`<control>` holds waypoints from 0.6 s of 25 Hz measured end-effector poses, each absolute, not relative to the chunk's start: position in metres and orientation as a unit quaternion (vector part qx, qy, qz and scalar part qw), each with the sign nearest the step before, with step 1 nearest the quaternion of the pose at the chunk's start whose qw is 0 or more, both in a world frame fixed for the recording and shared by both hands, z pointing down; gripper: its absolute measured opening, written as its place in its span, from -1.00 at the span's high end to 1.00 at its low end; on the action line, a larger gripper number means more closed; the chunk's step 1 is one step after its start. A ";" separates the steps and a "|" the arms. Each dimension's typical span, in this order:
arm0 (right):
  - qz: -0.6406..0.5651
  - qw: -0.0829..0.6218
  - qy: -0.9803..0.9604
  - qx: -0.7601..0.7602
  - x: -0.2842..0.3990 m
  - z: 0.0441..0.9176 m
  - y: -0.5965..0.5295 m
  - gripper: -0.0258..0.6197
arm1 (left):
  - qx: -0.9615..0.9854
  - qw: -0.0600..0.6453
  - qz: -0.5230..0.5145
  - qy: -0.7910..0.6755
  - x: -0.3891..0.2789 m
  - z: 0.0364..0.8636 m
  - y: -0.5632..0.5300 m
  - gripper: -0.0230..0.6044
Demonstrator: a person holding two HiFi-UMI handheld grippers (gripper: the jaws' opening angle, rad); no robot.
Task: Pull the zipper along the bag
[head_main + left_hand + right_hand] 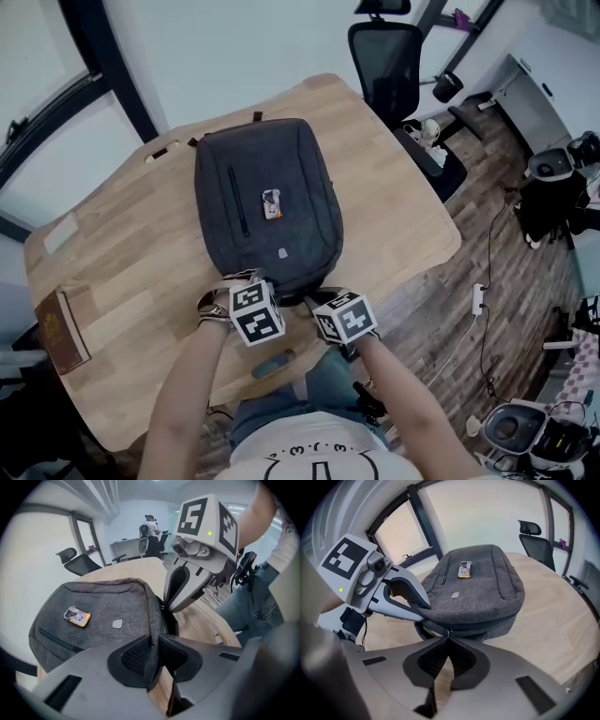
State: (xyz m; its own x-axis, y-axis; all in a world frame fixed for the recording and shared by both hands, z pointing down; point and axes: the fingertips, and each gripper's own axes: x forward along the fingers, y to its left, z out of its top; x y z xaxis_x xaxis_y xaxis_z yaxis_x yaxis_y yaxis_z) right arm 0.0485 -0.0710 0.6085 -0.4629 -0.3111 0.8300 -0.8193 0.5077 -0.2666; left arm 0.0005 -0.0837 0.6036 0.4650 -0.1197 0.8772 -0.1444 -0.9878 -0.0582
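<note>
Table (122, 281): wooden, carries the bag.
Bag (265, 202): grey backpack lying flat mid-table, near end at the person's edge.
Left gripper (154, 641): clenched on a fold of bag cloth at that near end.
Right gripper (446, 641): pinched on the zipper pull.
Zipper pull (448, 633): small metal tab at the middle of the near end.
Progress: both grips set; judged that the run along the bag is yet to be made.

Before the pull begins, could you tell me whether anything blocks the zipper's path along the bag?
In the right gripper view, nothing lies on the zipper line right of the zipper pull, pinched by the right gripper; the left gripper clamps the bag fabric just left of it.
</note>
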 end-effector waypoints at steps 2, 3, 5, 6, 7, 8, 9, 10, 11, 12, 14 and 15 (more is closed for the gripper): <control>0.344 0.377 -0.791 0.337 0.048 0.610 -0.071 0.74 | 0.852 0.028 0.515 -0.086 0.000 0.604 -0.084 0.73; 0.345 0.380 -0.794 0.326 0.048 0.610 -0.071 0.74 | 0.851 0.031 0.517 -0.089 0.000 0.605 -0.084 0.74; 0.346 0.387 -0.797 0.308 0.050 0.610 -0.071 0.75 | 0.850 0.031 0.517 -0.092 0.000 0.604 -0.084 0.75; 0.340 0.393 -0.800 0.299 0.051 0.609 -0.072 0.75 | 0.852 0.032 0.514 -0.093 0.000 0.604 -0.084 0.75; 0.331 0.399 -0.805 0.289 0.051 0.608 -0.072 0.75 | 0.854 0.034 0.510 -0.094 -0.001 0.604 -0.085 0.75; 0.321 0.405 -0.810 0.278 0.051 0.607 -0.073 0.74 | 0.857 0.037 0.504 -0.096 -0.003 0.604 -0.085 0.75; 0.313 0.410 -0.814 0.266 0.051 0.606 -0.073 0.75 | 0.861 0.039 0.498 -0.098 -0.003 0.604 -0.085 0.74; 0.308 0.412 -0.819 0.253 0.052 0.605 -0.073 0.75 | 0.864 0.038 0.492 -0.100 -0.004 0.603 -0.085 0.74; 0.305 0.414 -0.823 0.241 0.054 0.604 -0.073 0.74 | 0.868 0.037 0.485 -0.103 -0.004 0.603 -0.086 0.74; 0.301 0.416 -0.826 0.231 0.057 0.604 -0.075 0.74 | 0.870 0.035 0.480 -0.107 -0.004 0.602 -0.086 0.74; 0.291 0.425 -0.830 0.213 0.067 0.605 -0.078 0.74 | 0.870 0.035 0.478 -0.113 -0.005 0.602 -0.087 0.74; 0.285 0.431 -0.832 0.204 0.071 0.604 -0.080 0.74 | 0.869 0.036 0.480 -0.115 -0.006 0.602 -0.086 0.74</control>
